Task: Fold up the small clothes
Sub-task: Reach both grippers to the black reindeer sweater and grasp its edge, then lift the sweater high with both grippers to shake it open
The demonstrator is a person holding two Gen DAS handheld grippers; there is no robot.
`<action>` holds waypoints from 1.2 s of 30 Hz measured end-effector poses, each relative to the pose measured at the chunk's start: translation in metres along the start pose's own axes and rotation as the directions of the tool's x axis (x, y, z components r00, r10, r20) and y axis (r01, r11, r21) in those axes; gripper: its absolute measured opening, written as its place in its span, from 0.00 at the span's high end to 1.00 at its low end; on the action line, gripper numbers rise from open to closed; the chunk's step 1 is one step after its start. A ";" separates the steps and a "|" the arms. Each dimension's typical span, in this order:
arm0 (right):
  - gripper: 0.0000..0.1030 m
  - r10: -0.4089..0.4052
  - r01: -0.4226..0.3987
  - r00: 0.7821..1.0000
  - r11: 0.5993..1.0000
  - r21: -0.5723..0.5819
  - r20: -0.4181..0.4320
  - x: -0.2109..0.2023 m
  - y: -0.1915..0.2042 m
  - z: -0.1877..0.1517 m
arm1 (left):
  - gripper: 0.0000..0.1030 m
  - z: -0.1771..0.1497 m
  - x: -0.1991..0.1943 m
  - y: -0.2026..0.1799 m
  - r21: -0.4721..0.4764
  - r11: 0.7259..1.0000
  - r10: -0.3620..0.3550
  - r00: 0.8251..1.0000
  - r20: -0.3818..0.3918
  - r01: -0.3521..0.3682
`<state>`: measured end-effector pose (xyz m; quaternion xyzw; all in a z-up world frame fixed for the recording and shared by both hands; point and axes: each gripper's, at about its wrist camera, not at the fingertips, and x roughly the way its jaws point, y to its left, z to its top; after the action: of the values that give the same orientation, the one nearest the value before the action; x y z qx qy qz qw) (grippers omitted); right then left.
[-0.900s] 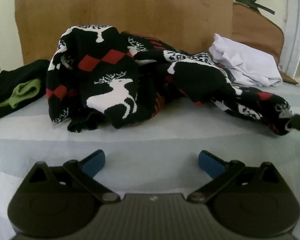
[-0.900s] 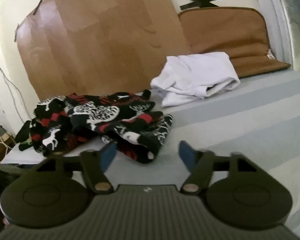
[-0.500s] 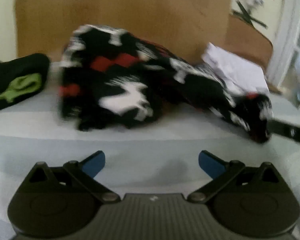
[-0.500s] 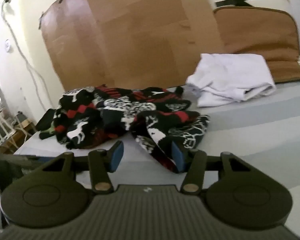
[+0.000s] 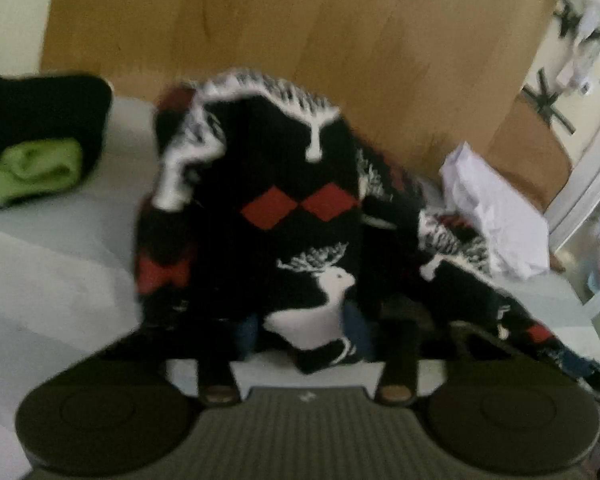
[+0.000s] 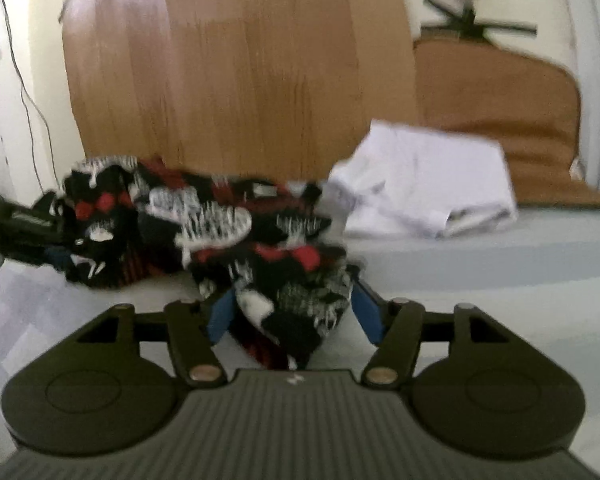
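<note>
Since a moment earlier, both tongs had advanced from hovering apart into the black, red and white reindeer-patterned knit garment (image 5: 300, 216): left tongs (image 5: 305, 330) and right tongs (image 6: 292, 312) each clamped an edge, suggesting spreading comes next. It lay bunched on the pale striped bed (image 6: 480, 264) before a brown board (image 6: 240, 72).

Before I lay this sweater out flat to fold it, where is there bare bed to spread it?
Bare bed lies in front of the white shirt, right of the sweater. Another bare stretch runs between the sweater and the black-and-green garment. The back along the wooden board is crowded with the pile.
</note>
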<state>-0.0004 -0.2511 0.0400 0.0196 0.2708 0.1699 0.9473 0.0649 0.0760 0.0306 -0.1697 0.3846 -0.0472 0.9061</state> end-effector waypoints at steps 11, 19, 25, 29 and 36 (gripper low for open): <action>0.85 -0.197 0.193 0.905 0.980 0.049 0.376 -0.095 -0.039 0.053 | 0.85 -0.028 -0.139 0.011 0.121 0.985 -0.136 0.980 0.145 0.119; 0.75 -0.104 0.099 0.988 0.994 0.051 0.117 -0.127 -0.085 0.003 | 0.67 -0.114 -0.203 0.028 0.206 0.966 -0.171 0.984 0.044 0.159; 0.59 0.068 -0.073 0.997 0.986 0.153 0.032 -0.130 -0.104 -0.003 | 0.27 -0.067 -0.206 0.034 0.226 0.969 -0.147 0.972 0.184 0.104; 0.54 0.156 -0.193 0.974 0.949 0.248 0.164 -0.132 -0.116 0.015 | 0.05 -0.016 -0.160 0.037 0.237 0.967 -0.137 0.977 0.164 0.096; 0.48 0.227 -0.227 0.974 0.974 0.023 0.008 -0.047 -0.066 0.055 | 0.00 0.032 -0.031 0.032 0.266 0.949 -0.144 0.984 -0.109 0.168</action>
<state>0.0113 -0.3262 0.1022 0.0624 0.2663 0.2737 0.9221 0.0650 0.1211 0.0614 -0.0704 0.3994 -0.1789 0.8964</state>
